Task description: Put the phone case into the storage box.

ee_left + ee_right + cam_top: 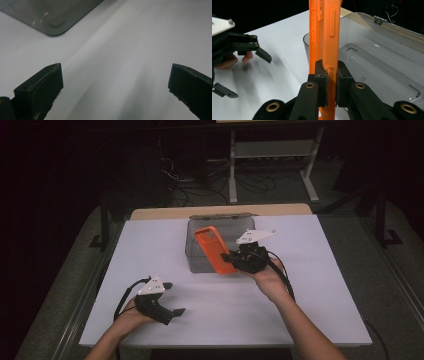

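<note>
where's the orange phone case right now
In the high view the phone case sits mid-table, clamped in the right hand-held gripper, tilted over the grey box's front edge.

The right gripper (331, 82) has its jaws clamped on an orange phone case (325, 35) that stands upright toward twelve o'clock. A clear smoky box (382, 57) lies open at two o'clock. At nine o'clock, the left gripper (244, 65) rests wide open on the white table (274, 45).
</note>
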`<state>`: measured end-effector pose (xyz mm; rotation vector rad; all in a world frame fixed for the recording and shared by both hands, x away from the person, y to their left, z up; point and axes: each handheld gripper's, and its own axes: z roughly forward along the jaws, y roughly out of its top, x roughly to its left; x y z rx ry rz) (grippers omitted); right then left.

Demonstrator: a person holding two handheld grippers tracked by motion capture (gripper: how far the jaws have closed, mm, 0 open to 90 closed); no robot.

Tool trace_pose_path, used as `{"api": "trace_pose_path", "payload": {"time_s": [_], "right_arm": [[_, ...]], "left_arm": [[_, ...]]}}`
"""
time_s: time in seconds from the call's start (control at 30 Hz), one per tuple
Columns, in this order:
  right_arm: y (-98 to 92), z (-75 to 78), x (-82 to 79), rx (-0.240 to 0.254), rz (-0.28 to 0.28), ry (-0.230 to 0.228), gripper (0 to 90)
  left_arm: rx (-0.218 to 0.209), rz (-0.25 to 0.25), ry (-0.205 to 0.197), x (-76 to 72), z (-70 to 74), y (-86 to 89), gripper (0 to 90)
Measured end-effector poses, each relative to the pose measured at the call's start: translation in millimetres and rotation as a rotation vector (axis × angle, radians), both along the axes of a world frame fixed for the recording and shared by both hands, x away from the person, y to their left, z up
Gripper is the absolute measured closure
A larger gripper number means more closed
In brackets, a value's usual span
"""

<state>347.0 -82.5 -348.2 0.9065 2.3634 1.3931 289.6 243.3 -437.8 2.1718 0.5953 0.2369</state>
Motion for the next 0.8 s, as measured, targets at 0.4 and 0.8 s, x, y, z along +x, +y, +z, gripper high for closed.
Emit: {"api": "trace_pose_path", "payload": {"time_s": [0.4,0.8], "right_arm": [[-0.1,13.4,10.0,0.006,-0.005,-0.007,81.3],[-1.8,26.6,21.2,0.018,-0.019,-0.022,81.2]], "left_arm": [[-0.005,-0.001,0.011,0.1,0.4,0.5,0.0],[0.000,-0.003,0.010,-0.2,0.3,0.5,0.0]]}}
